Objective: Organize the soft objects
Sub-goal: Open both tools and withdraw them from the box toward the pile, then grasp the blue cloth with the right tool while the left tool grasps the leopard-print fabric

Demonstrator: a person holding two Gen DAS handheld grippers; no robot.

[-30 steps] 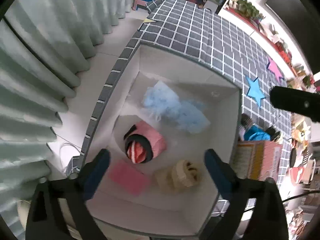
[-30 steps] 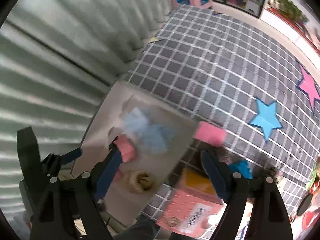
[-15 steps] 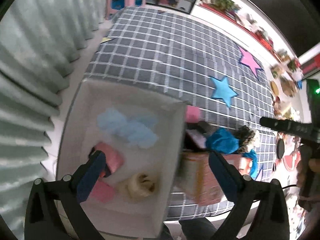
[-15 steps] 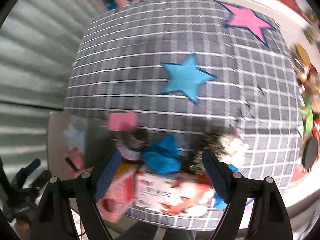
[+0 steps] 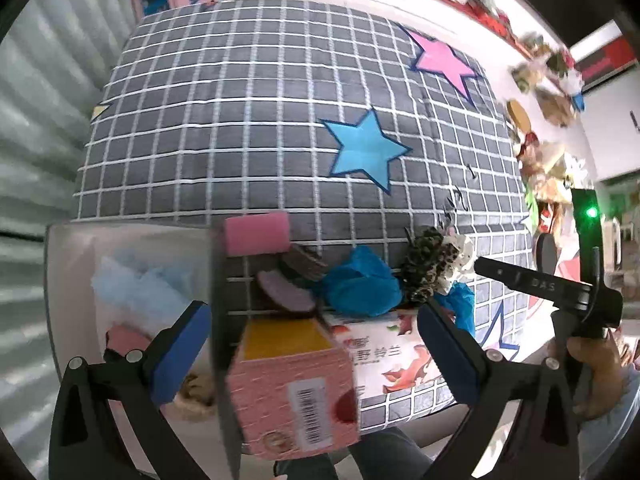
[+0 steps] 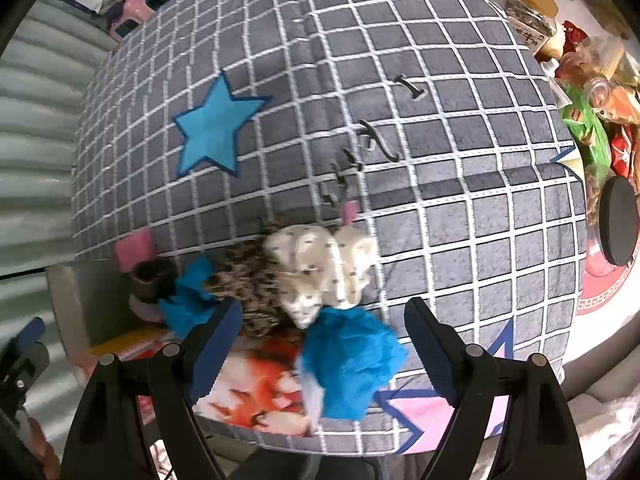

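- Here, in the right wrist view, the right hand-held gripper (image 6: 322, 322) points steeply down at the checked grey surface (image 6: 460, 160), its blue-padded jaws spread wide with nothing pressed between them.
- Low in the centre of that frame, between the two jaws, lies a crumpled bright blue cloth (image 6: 352, 364); the pads stand clear of it on both sides.
- Just above it sit a cream dotted soft piece (image 6: 324, 268) and, to its left, a leopard-print soft piece (image 6: 250, 284), touching each other.
- In the left wrist view, the left hand-held gripper (image 5: 314, 350) is also wide open and holds nothing; a pink carton (image 5: 292, 396) shows between its jaws at the lower centre.
- At the left of that frame is a white box (image 5: 68, 248) with a pale blue fluffy item (image 5: 136, 284) inside.
- A pink sponge (image 5: 256, 232) rests just right of the box wall, mid-frame.
- A second blue cloth (image 5: 360, 284) lies right of centre, beside the leopard-print piece.
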